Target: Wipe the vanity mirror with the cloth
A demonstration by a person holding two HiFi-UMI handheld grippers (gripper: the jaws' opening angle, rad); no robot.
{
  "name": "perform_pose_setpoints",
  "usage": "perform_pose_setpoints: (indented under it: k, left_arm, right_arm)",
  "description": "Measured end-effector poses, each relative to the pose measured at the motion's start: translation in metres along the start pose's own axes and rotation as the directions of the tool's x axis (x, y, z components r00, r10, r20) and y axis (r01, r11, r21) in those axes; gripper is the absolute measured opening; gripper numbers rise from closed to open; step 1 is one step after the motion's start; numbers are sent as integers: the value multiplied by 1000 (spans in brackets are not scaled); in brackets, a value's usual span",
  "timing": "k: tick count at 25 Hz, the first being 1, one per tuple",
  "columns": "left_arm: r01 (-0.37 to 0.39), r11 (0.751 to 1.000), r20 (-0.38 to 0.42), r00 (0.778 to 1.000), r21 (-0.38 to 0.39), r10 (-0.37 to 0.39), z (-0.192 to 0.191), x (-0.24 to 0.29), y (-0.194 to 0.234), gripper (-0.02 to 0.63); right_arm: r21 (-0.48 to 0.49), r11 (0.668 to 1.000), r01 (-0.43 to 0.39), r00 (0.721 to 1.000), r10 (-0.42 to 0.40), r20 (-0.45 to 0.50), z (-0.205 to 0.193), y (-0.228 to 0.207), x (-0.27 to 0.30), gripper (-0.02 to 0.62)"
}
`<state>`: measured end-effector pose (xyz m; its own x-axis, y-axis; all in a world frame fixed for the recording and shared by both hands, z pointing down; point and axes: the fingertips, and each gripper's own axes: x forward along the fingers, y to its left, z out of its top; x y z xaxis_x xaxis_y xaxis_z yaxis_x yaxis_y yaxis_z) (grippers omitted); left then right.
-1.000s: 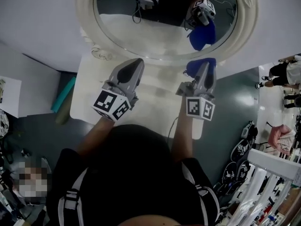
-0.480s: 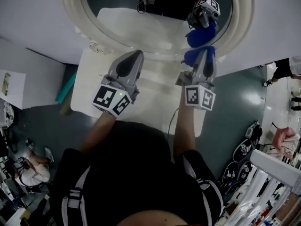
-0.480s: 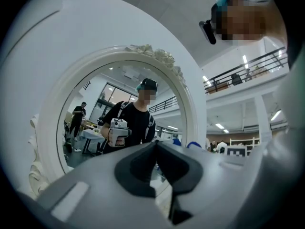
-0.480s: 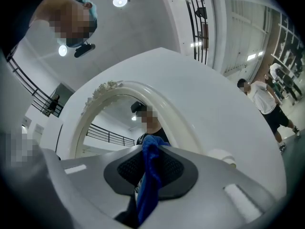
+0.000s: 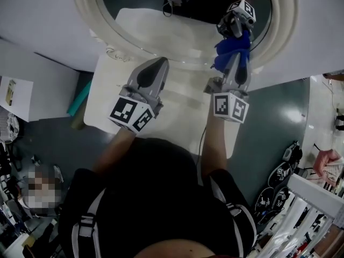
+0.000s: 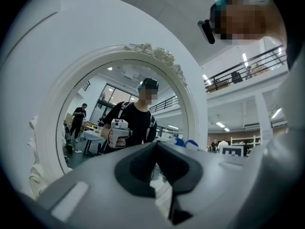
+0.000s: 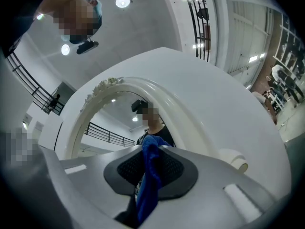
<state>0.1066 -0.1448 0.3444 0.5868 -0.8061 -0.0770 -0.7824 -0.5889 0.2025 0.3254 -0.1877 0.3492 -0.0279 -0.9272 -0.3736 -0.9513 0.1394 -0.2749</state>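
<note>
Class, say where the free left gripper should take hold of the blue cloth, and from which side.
Grip the loose bunch of the cloth that sticks out past the right gripper's fingers, probably from its left. The right gripper is shut on the cloth behind that and the mirror stands just ahead, so that side looks open.

Black short-sleeved top (image 5: 161,198) (white shoulder stripes); grey left claw (image 5: 159,61) and right claw (image 5: 237,56), black-and-white marker cubes (image 5: 131,116).

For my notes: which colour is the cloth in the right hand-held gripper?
The cloth is blue, seen best in the right gripper view.
</note>
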Motion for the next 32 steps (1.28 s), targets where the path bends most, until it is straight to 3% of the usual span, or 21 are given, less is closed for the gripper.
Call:
perform_pose_setpoints:
  k: [12, 32]
  left_arm:
    - [18, 1000, 6, 1000, 0, -18, 12, 0, 17, 9]
    - [63, 997, 45, 997, -42, -62, 22, -3, 40, 9]
  right_arm:
    - [-74, 997, 31, 1000, -31, 4, 3, 1, 7, 46]
    - [-96, 995, 7, 1000, -6, 13, 11, 14, 19, 46]
